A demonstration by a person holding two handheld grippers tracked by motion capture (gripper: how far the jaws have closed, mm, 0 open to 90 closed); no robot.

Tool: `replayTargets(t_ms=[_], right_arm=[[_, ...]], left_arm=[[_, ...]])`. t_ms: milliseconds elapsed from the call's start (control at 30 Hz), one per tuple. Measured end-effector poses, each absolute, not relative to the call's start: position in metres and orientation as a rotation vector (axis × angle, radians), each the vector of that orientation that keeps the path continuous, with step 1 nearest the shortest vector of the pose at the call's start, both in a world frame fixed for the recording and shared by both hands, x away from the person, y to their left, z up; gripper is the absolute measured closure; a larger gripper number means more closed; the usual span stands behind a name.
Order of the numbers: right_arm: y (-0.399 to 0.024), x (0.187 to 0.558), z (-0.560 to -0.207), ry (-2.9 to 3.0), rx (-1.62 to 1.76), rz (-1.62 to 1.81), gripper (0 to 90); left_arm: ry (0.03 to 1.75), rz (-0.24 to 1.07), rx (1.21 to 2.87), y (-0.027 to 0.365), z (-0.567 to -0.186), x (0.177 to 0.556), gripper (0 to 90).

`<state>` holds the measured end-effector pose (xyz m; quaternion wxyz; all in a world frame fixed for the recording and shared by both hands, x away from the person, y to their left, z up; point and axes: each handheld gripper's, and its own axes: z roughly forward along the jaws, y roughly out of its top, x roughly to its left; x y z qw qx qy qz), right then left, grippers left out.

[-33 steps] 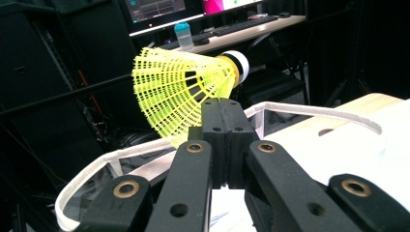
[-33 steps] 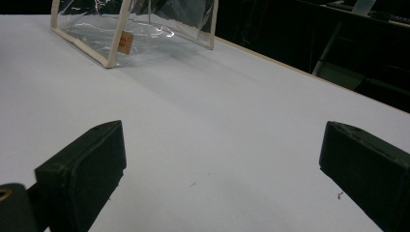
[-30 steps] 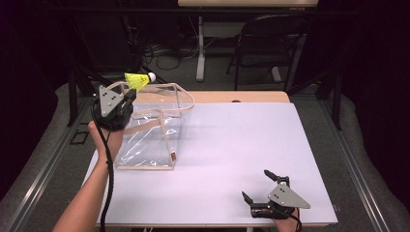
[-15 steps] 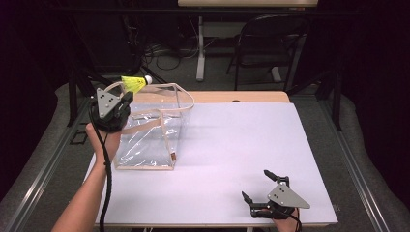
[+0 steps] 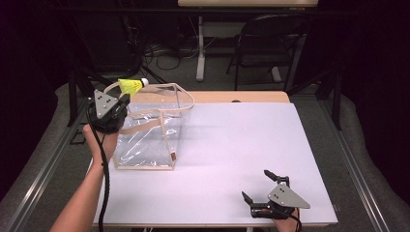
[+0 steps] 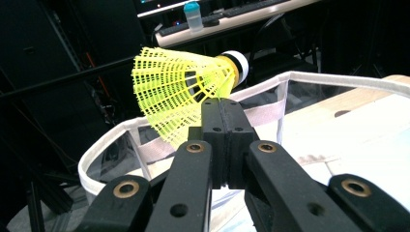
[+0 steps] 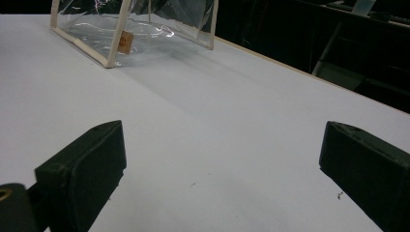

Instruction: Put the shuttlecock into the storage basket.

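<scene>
At the far left of the table (image 5: 222, 159), I have the left gripper (image 5: 124, 99) raised over the open mouth of the clear bag (image 5: 150, 133), its jaws pinched together on the lower edge of the yellow shuttlecock (image 5: 131, 85). In the left gripper view the shuttlecock (image 6: 186, 92) lies on its side, mesh skirt to the left and white cork tip to the right, clamped by the skirt just above the bag's cream-trimmed rim (image 6: 290, 76). The bag stands upright on the white table top, near its left edge. At the near right corner my right gripper (image 5: 261, 188) rests low on the table, jaws spread wide with nothing between them, well apart from the bag (image 7: 130, 29).
</scene>
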<state>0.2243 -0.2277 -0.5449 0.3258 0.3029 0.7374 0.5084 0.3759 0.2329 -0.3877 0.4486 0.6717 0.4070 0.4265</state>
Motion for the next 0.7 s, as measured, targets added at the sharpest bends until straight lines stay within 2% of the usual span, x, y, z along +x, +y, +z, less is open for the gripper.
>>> replayTargets(t_ms=[700], right_arm=[[-0.2274,0.2247,-0.5451,1.935,0.793,1.332,2.2]], left_arm=[[1.033,1.016,1.743,0.2359,-0.3957,0.3836,90.0]])
